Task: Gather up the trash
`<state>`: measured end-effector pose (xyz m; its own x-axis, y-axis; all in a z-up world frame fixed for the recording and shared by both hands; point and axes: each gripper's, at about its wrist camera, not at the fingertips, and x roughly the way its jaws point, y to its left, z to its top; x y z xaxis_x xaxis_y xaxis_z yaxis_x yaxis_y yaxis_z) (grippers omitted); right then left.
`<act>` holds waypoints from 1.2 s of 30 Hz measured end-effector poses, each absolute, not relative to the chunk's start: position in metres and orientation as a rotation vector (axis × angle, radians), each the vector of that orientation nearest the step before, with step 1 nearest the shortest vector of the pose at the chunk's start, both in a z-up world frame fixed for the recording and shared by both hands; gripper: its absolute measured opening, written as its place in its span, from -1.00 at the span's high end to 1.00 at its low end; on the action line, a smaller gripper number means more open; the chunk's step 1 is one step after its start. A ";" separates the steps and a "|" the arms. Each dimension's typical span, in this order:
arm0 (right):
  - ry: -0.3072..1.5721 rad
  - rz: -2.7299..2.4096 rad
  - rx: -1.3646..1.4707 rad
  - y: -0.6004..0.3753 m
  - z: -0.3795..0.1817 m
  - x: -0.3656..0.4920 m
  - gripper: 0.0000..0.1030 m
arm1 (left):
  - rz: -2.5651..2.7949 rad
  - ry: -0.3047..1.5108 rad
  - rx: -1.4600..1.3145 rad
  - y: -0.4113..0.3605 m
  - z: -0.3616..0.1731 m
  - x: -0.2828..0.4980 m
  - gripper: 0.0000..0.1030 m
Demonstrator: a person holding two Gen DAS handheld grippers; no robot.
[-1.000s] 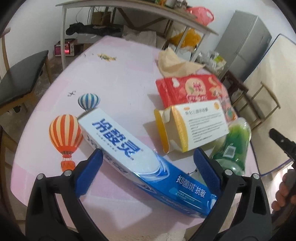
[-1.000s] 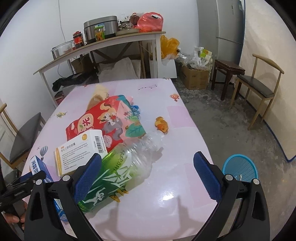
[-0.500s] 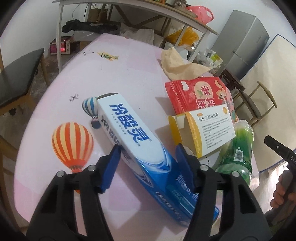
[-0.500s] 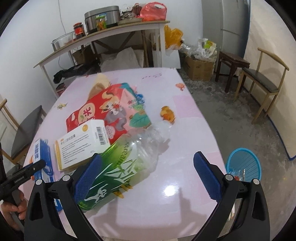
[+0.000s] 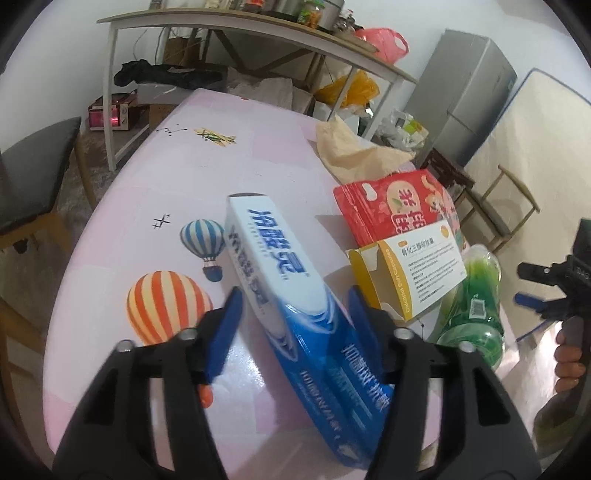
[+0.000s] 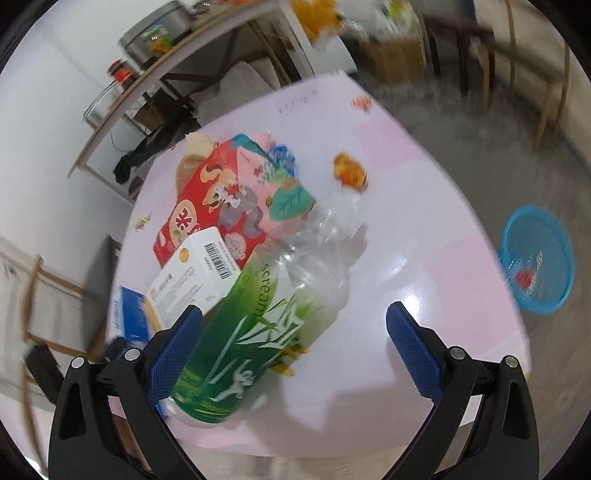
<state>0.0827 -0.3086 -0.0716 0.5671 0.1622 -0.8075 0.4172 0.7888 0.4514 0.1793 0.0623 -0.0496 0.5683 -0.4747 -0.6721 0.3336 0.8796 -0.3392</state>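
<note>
blue toothpaste box (image 5: 295, 306) between left fingers (image 5: 223, 332), tilted

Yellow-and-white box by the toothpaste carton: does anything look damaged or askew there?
Yes. The yellow-and-white box has its near end torn open, flaps splayed and the inside apparently empty. It lies tilted, leaning on the green bottle and overlapping the red snack bag rather than flat on the table.

Background's pretty cluttered: the pink tabletop (image 5: 155, 177) has hot-air balloon prints (image 5: 168, 308) and a little plane print (image 5: 216, 137) on it. Behind it there's a long shelf table (image 5: 236, 22) with a pink plastic bag (image 5: 384, 42) on top, and a grey fridge (image 5: 465, 88) by the wall. A dark-seated chair (image 5: 33, 184) sits off to the side.
</note>
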 end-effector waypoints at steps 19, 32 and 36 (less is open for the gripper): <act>1.033 -0.209 0.918 -0.313 -0.106 0.091 -0.87 | -0.484 0.719 -0.237 0.089 -0.026 0.157 -0.24; 1.012 -0.173 0.933 -0.319 -0.114 0.075 -0.82 | -0.721 0.761 -0.287 0.033 0.003 0.129 -0.24; 0.986 -0.162 0.926 -0.322 -0.111 0.066 -0.80 | -0.744 0.874 -0.232 -0.013 -0.007 0.131 -0.24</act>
<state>0.0660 -0.3224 -0.1107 0.5731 0.2743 -0.7722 0.5063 0.6225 0.5969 0.1314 -0.0127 -0.0073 0.4132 -0.6755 -0.6107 0.4950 0.7295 -0.4720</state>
